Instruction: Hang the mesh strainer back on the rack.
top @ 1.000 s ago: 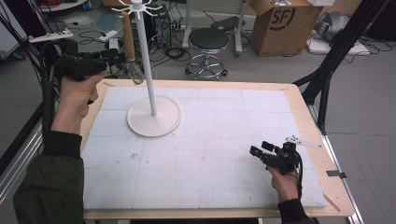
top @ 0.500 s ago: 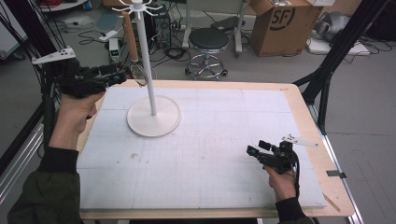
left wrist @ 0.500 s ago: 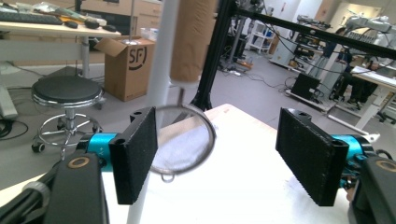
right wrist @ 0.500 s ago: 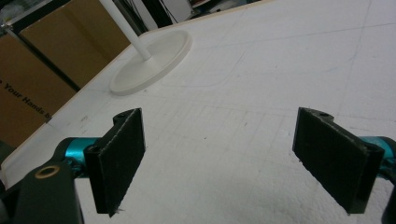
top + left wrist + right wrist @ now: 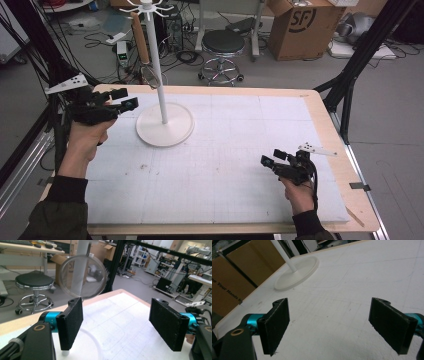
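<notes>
The left gripper [image 5: 131,100] has just been opening its fingers [image 5: 70,325], which now stand wide apart with nothing between them; a second ago it was level with the hanging strainer [image 5: 151,76] close to the pole, and it has since sunk and drawn back to the tabletop's [image 5: 235,175] left edge; the strainer, with its wooden handle, hangs from a hook of the white stand [image 5: 164,127], free of the fingers, just beside the pole; the right gripper [image 5: 265,161] keeps its place low over the tabletop's right side, fingers [image 5: 274,325] spread and empty; the stand's round base sits on the white mat as before.
</notes>
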The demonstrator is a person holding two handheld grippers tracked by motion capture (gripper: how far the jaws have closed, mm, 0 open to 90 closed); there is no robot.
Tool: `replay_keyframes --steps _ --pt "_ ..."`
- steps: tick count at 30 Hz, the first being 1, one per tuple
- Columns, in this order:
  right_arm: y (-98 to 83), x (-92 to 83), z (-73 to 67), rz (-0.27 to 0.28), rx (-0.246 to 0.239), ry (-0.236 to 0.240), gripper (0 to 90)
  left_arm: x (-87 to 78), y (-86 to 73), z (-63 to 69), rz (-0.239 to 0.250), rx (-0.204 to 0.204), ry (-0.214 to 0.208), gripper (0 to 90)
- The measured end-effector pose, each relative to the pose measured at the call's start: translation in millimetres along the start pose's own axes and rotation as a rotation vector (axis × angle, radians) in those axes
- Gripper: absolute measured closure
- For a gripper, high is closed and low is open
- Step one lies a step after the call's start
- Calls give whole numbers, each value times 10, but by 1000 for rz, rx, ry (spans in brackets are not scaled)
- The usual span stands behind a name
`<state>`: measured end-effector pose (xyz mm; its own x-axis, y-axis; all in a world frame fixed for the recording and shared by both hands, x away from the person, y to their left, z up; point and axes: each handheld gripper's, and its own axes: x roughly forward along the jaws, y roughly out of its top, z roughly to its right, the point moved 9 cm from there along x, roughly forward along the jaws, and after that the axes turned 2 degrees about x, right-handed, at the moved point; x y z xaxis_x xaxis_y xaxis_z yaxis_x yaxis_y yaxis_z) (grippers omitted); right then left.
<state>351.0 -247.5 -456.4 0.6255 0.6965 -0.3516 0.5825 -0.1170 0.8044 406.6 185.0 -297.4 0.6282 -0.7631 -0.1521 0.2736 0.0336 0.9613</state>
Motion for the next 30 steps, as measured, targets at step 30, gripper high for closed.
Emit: replay_keyframes --steps 30 --pt "14 69 -138 -4 -41 25 160 41 -845 328 -41 -35 -57 263"
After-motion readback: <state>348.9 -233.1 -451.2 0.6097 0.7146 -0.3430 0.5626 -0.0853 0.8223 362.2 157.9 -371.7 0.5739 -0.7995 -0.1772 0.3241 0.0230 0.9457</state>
